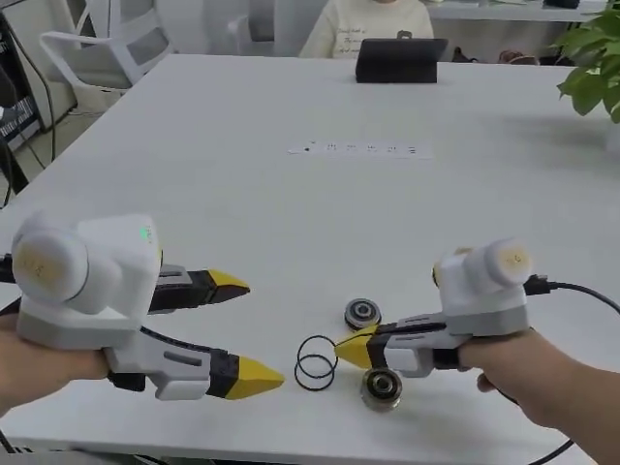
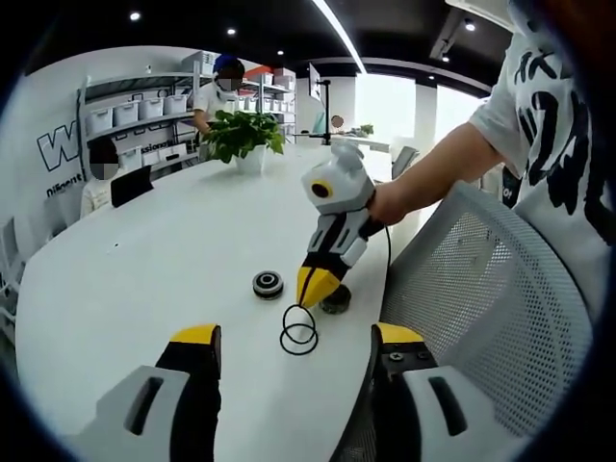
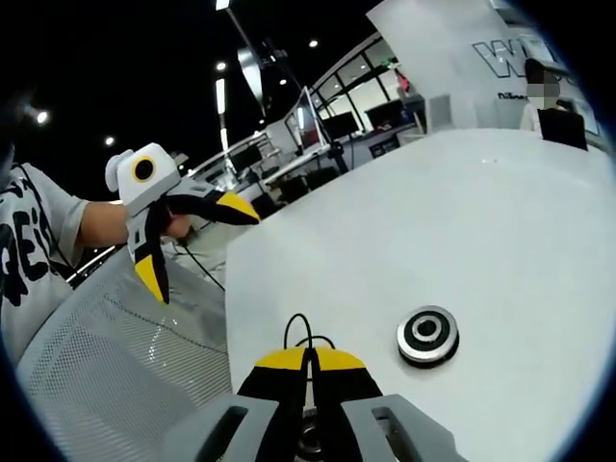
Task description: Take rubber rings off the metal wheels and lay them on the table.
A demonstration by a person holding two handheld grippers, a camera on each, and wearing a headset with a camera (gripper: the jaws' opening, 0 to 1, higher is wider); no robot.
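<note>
White worktop (image 1: 242, 174) stretched away to its far end, where a person (image 1: 368, 21) sat behind a black tablet (image 1: 399, 60). A plant (image 1: 593, 68) stood at the right edge and a chair (image 1: 107, 48) beyond the left corner.

Two thin black rings (image 1: 315, 361) lay flat on the worktop close to its near edge, overlapping each other. One wheel (image 1: 361, 313) sat just beyond the rings and a little to their right, not touching them. A second wheel (image 1: 382, 386) sat just right of the rings on their near side, partly under the right gripper (image 1: 347, 349).

That gripper came in from the right of the rings with its jaws pressed together. Its yellow tip touched the rim of the farther ring, but whether a ring was caught between the jaws could not be told. In the right gripper view, thin black loops rose just ahead of the closed tips, and the second wheel showed low down between the jaw bases.

The left gripper (image 1: 242, 327) hung left of the rings, apart from them, with its jaws spread wide and nothing between them. In the left gripper view the rings lay straight ahead in the gap between those jaws, with the right gripper's tip at their far side. A mesh seat back (image 2: 481, 289) showed to the right of the rings.
</note>
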